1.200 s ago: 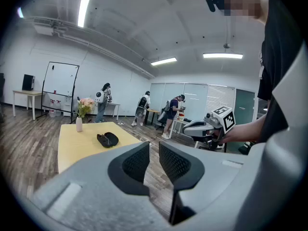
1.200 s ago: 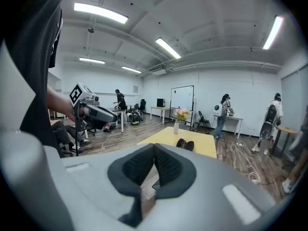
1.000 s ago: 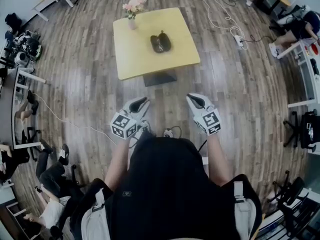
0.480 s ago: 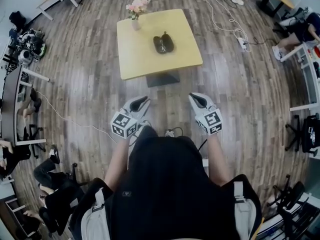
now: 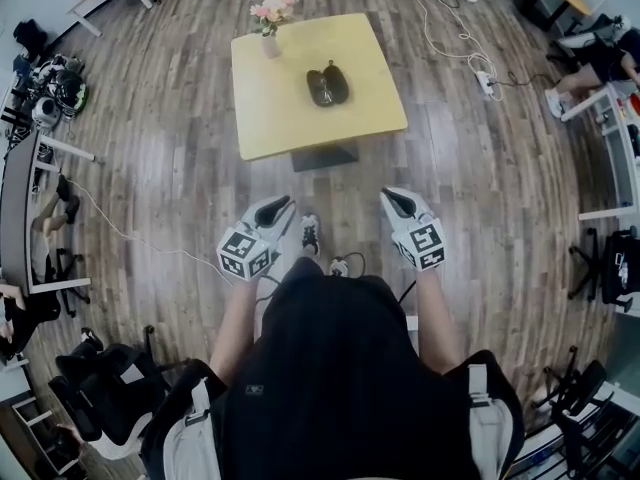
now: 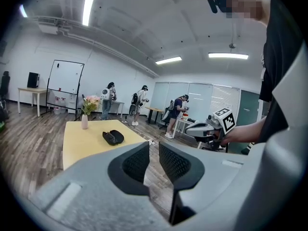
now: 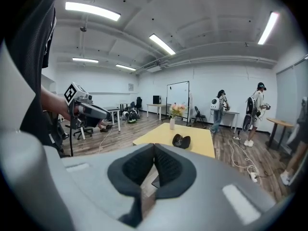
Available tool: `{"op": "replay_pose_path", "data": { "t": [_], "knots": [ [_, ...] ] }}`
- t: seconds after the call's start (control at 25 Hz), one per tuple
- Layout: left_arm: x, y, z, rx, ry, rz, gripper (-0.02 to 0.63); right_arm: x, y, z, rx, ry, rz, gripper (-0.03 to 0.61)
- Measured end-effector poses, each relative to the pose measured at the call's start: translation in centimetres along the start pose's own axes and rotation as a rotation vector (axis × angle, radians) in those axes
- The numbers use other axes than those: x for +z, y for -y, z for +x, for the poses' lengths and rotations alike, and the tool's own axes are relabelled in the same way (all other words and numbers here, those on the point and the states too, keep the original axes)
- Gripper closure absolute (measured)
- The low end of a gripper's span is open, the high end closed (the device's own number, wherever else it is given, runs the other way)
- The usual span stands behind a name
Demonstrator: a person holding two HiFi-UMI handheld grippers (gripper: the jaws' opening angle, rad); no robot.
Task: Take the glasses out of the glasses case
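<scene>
The left gripper is held low in front of the person's body, over the wooden floor. Its jaws stand a narrow slit apart with nothing between them, and only floorboards show through the gap. Ahead of these jaws and off to their left stands the yellow table, well apart from them. A small vase of pink flowers sits at the table's far left corner.

The dark glasses case lies near the middle of the tabletop, to the right of the vase and apart from it. It looks opened out into two lobes. Whether the glasses are inside is too small to tell. From the left jaws the case is ahead and to the left. From the right jaws it is ahead and slightly to the right. It is well apart from both, and neither gripper touches the table.

The right gripper is held level with the left one, the two side by side with a gap between them. Its jaws are closed, the pad tips meeting, and they grip nothing. Beyond these jaws to the right, a white cable with a power strip trails across the floor.
</scene>
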State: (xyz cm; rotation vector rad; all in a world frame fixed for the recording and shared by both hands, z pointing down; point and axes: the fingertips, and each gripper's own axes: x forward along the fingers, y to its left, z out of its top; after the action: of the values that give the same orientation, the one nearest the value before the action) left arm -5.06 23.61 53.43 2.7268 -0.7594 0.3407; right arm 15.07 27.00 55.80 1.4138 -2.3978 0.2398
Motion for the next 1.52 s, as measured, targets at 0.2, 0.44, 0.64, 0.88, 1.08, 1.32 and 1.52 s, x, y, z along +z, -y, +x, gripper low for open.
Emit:
{"op": "replay_pose_path", "data": {
  "t": [0.2,0.44,0.64,0.88,1.08,1.32,1.52],
  "knots": [
    [0.9,-2.1,1.9,-0.018,0.015,-0.011,0.541,0.7,0.9,1.8,-0.006,-0.029,-0.035,0.575],
    [1.2,-4.8,3.8,-0.042,0.003,-0.020,0.541,1.3,2.1,4.7,-0.005,-0.059,-0.031,0.575],
    [2.1,-8.0,5.1,-0.044,-0.008,-0.037,0.541,2.6,3.2,7.9,0.000,-0.083,-0.041,0.575],
    [3.3,-11.0,7.2,-0.066,-0.007,-0.035,0.541,3.4,3.7,11.1,0.008,-0.108,-0.080,0.575],
    [4.4,-13.7,8.8,-0.086,-0.009,-0.029,0.541,4.3,5.8,13.0,-0.027,-0.117,-0.075,0.575],
    [5.3,-16.9,10.2,-0.102,-0.016,-0.034,0.541,5.5,7.3,15.5,-0.058,-0.120,-0.058,0.575],
    [6.5,-18.7,11.6,-0.130,-0.012,-0.023,0.541,6.6,8.4,17.3,-0.076,-0.124,-0.063,0.575]
  ]
}}
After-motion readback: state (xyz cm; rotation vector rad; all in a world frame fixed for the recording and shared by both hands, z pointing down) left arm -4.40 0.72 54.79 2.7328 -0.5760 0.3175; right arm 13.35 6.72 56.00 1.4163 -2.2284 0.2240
